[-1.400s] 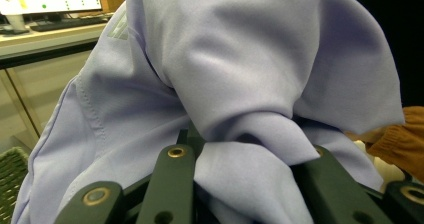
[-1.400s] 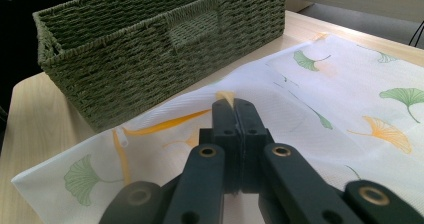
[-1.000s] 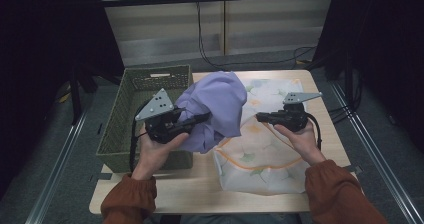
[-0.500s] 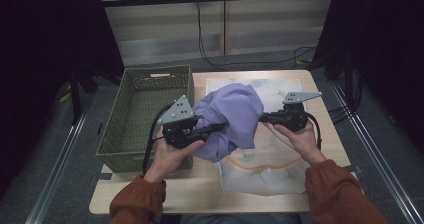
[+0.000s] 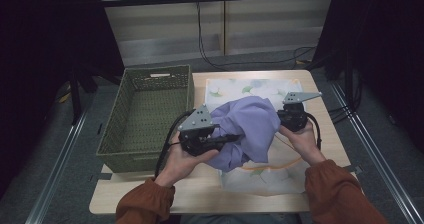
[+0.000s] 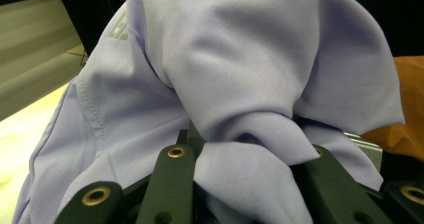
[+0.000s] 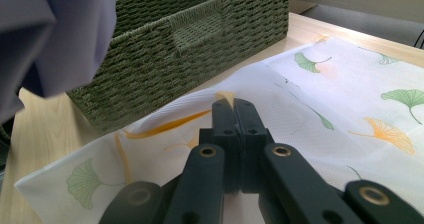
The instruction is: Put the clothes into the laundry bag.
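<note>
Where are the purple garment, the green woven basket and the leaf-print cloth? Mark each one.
purple garment [image 5: 247, 124], high view, top of its bunched middle.
green woven basket [image 5: 145, 115], high view, its bare floor.
leaf-print cloth [image 7: 350, 99], right gripper view, flat printed part.

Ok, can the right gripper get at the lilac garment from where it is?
Probably yes: the right gripper, shut with nothing held, sits beside the lilac garment held by the left gripper, nothing between.

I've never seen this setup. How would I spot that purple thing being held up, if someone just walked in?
Start at the wooden table and find the white cloth printed with green and yellow leaves spread on it, right of the green woven basket. Above that cloth, bunched in the left tongs, hangs the lavender garment. It is the one plain, crumpled, unpatterned fabric, lifted rather than lying flat.
</note>
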Demonstrator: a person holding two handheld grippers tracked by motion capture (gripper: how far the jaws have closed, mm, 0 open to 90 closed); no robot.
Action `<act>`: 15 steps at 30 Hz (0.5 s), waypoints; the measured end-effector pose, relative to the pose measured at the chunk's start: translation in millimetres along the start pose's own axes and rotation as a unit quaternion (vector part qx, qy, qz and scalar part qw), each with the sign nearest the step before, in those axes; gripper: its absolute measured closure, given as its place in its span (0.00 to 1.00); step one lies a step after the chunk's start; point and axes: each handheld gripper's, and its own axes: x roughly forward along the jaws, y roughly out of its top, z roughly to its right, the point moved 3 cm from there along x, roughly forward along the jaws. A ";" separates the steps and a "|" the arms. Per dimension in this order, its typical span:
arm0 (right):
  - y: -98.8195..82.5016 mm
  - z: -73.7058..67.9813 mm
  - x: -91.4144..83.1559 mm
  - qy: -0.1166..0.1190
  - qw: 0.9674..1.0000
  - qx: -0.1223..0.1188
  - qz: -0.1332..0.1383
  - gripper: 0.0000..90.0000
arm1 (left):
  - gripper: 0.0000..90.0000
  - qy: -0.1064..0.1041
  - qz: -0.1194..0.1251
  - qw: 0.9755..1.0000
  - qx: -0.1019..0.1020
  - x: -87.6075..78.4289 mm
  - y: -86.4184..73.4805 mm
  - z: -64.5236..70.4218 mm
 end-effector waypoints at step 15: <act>-1.8 -1.0 3.4 0.005 1.000 -0.002 -0.005 1.00 | 0.80 -0.040 -0.041 0.998 0.003 35.9 -19.3 18.5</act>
